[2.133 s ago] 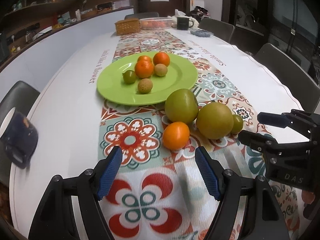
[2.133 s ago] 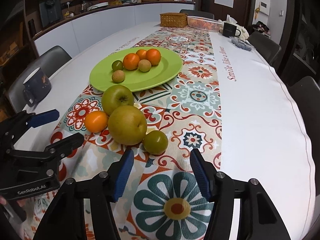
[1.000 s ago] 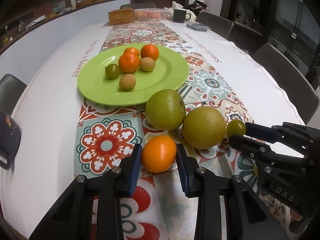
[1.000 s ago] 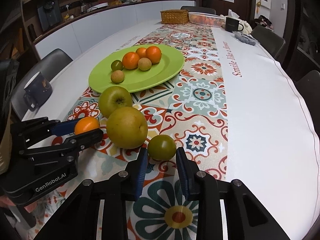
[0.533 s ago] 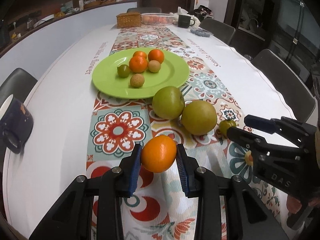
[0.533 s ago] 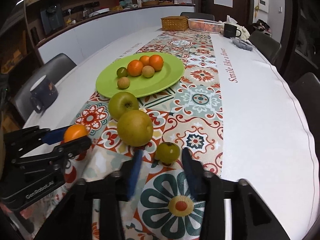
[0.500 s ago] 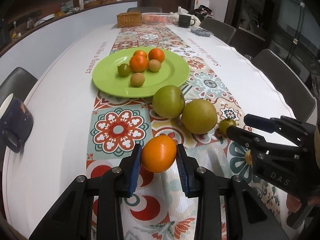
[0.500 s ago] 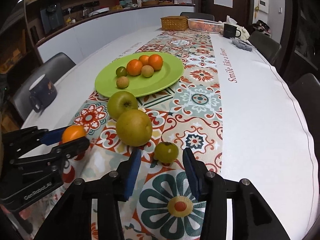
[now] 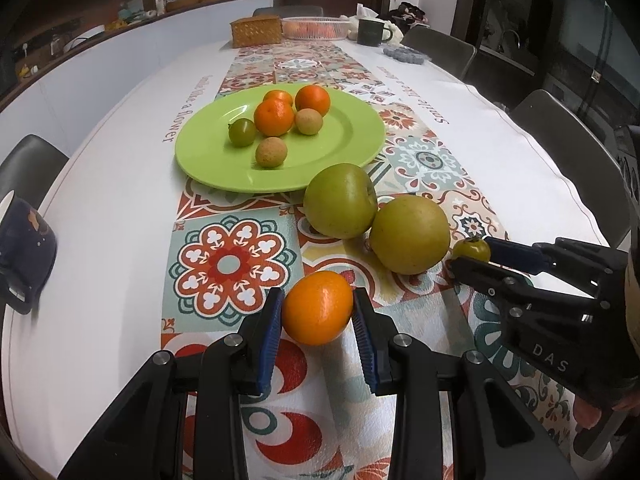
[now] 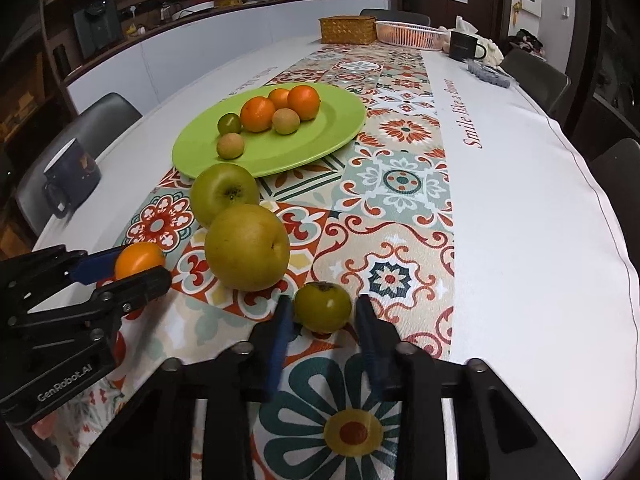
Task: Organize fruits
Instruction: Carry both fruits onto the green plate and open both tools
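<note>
Orange against blue pads: nearest the table's front edge, the left gripper [image 9: 318, 314] is clenched on an orange [image 9: 318, 307], both pads pressed to its sides, the fruit apparently raised a little above the patterned runner [image 9: 228, 264]. Beside it, toward the right edge, the right gripper [image 10: 322, 322] has a small green persimmon [image 10: 322, 306] between its fingers. Its jaws have just been closing; the blurred pads sit tight against the fruit, so it reads as grasped, though whether the persimmon has left the cloth cannot be told.

Just beyond the two grippers, a yellow-green pear [image 10: 247, 247] and a green apple [image 10: 224, 193] lie touching each other on the runner, neither yet handled. Farther on, in the middle of the table, the green plate [image 9: 340, 156] already holds three tangerines [image 9: 274, 117], two small tan fruits and one small green one, clustered toward its far-left part, with most of its near and right area bare.

Judged from this, the task is roughly half done: six small fruits are plated, two more are in hand, and the pear and apple remain.

A dark mug [image 10: 71, 174] stands near the left edge; a wicker box [image 10: 348, 30], a basket and another mug sit at the far end.
</note>
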The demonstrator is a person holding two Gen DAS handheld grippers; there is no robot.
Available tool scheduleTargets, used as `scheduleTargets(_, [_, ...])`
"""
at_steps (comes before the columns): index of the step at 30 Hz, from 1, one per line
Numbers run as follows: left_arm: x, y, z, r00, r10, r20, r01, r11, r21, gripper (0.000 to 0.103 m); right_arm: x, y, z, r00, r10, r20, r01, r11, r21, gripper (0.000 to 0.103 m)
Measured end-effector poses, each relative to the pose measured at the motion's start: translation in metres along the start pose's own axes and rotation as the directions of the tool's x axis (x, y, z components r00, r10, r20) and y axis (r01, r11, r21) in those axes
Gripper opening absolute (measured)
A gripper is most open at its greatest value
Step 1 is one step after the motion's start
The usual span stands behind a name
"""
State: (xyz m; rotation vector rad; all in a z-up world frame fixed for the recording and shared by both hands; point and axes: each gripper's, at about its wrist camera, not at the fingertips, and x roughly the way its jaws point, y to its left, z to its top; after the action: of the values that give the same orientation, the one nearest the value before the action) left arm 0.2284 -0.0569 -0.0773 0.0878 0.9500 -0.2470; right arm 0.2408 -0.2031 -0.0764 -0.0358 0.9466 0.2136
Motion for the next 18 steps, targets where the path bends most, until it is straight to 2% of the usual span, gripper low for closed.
scheduleTargets(7, [-0.009,-0.003,0.001,1.0,-0.006,0.018,0.006,1.0,0.002,0.034,-0.012,0.001,-0.001,1.0,0.011,0.02,-0.011,1.0,0.002,0.031])
scheduleTargets(18, [-0.046,-0.001,-0.001,0.998,0.017,0.058,-0.016,1.0,-0.001,0.034,-0.061,0.019,0.009,0.993,0.037,0.115,-0.034,0.999,-0.031,0.031])
